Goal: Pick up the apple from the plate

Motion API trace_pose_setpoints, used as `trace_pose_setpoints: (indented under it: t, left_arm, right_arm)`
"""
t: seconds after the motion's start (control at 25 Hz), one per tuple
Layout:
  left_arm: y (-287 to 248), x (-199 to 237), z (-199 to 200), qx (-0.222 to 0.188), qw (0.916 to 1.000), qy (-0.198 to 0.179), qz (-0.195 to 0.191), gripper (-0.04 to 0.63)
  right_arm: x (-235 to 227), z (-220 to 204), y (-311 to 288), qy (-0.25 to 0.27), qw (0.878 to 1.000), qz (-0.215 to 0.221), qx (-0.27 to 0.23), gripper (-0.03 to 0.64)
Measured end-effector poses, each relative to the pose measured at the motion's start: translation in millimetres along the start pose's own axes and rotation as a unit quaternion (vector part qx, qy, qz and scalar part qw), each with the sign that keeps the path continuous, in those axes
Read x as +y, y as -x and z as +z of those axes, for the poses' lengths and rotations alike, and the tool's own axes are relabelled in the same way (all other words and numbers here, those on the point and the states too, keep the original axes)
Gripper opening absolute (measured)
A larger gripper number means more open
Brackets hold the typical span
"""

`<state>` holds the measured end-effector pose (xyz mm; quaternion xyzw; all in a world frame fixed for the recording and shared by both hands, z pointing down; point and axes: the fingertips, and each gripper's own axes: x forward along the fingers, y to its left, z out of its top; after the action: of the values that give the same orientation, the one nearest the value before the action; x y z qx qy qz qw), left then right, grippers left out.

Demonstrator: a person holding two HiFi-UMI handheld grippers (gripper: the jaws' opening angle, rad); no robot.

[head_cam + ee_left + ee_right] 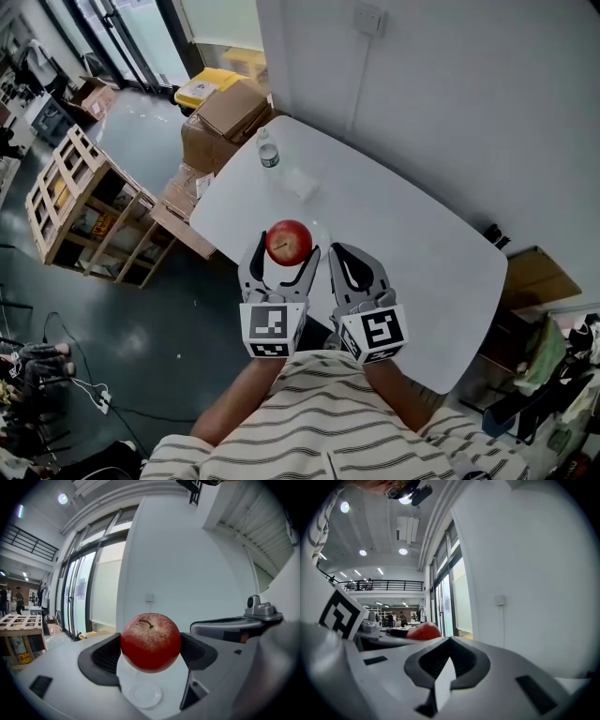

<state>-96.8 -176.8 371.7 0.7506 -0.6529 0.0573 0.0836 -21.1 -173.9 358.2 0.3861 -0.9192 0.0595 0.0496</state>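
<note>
A red apple (288,242) hangs above the white table (422,234), clamped between the dark pads of my left gripper (284,253). In the left gripper view the apple (150,641) fills the gap between the jaws, stem up, and a small white plate (145,694) lies empty on the table below it. My right gripper (341,257) hovers just right of the left one, jaws closed together with nothing between them. From the right gripper view the apple (424,631) shows as a red cap to the left, beyond the closed jaws (449,641).
A clear water bottle (268,150) and a small see-through item (300,183) stand on the table's far end. Cardboard boxes (225,117) and a wooden crate rack (89,202) sit on the floor to the left. A white wall (450,84) runs behind the table.
</note>
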Motion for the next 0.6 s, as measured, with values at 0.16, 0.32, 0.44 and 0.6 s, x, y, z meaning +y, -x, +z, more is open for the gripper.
trace_pose_setpoints:
  t: [0.16,0.32,0.44,0.6]
  left_arm:
    - [3,-2,6,-0.008,1.0,0.0,0.0,0.379]
    - [5,-4,12,-0.014,0.9999,-0.003,0.001,0.379]
    - [6,-3,16,-0.02,0.9998,-0.001,0.003,0.379]
    - [6,-2,16,-0.022,0.9998,0.0,0.003,0.379]
  right_arm:
    - [1,6,1,0.009,1.0,0.001,-0.007,0.012]
    - [0,11,3,0.017,1.0,0.002,-0.012,0.012]
    - [0,14,4,0.019,1.0,0.002,-0.016,0.012]
    - [-1,15,4,0.016,1.0,0.002,-0.02,0.012]
